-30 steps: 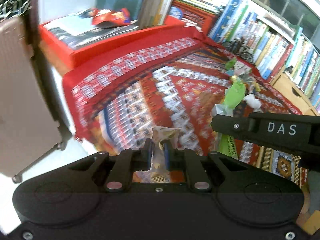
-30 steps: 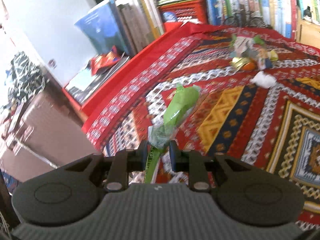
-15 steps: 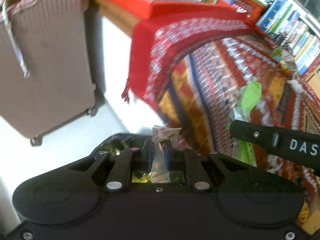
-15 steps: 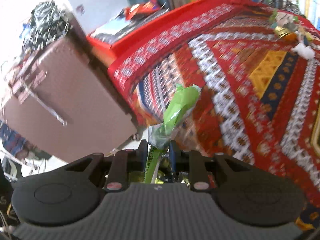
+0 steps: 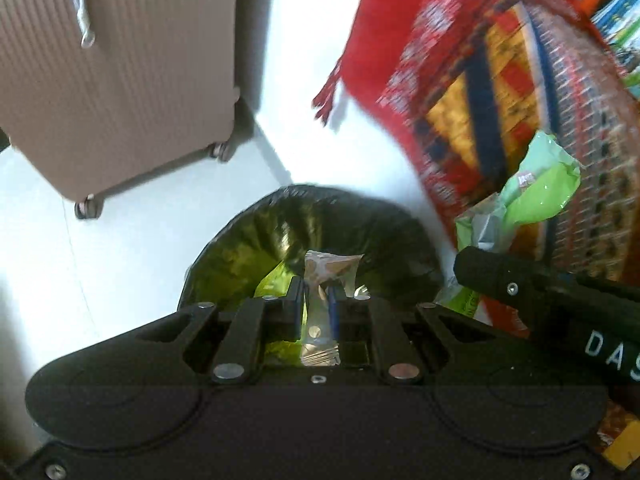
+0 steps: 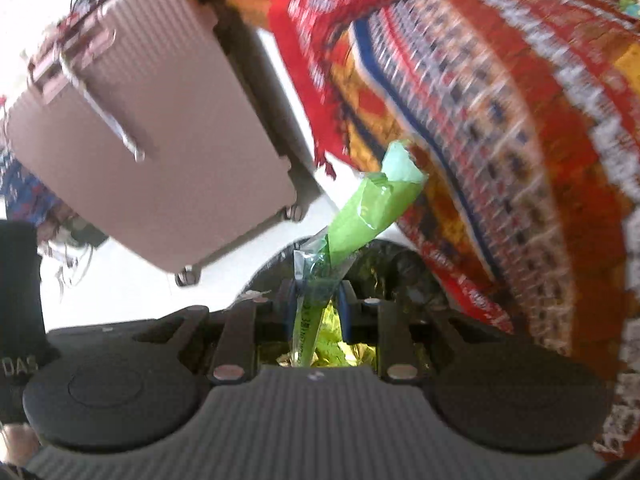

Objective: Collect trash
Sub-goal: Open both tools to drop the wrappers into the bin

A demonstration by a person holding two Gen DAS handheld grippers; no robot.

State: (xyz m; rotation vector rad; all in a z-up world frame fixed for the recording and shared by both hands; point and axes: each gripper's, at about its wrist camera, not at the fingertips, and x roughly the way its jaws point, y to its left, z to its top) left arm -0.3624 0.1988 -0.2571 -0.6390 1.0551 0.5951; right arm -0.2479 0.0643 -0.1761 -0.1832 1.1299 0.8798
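Note:
My left gripper (image 5: 318, 296) is shut on a small clear snack wrapper (image 5: 328, 276), which stands up between the pads. It hangs over a bin lined with a black bag (image 5: 312, 224), with yellow-green trash inside. My right gripper (image 6: 315, 298) is shut on a long green plastic wrapper (image 6: 372, 208) that sticks up and to the right. The same bin (image 6: 384, 260) lies just beyond its fingers. In the left wrist view the right gripper's black body crosses the right side, and the green wrapper (image 5: 536, 184) shows above it.
A pinkish-brown ribbed suitcase (image 5: 116, 64) on wheels stands on the white floor (image 5: 48, 240) left of the bin. A red patterned cloth (image 6: 500, 120) hangs over the table edge on the right, close to the bin. Books (image 5: 616, 12) show at the far upper right.
Both grippers have swung left off the table and sunk toward the floor, each keeping its wrapper. The bin has come into view under them and the suitcase is much nearer.

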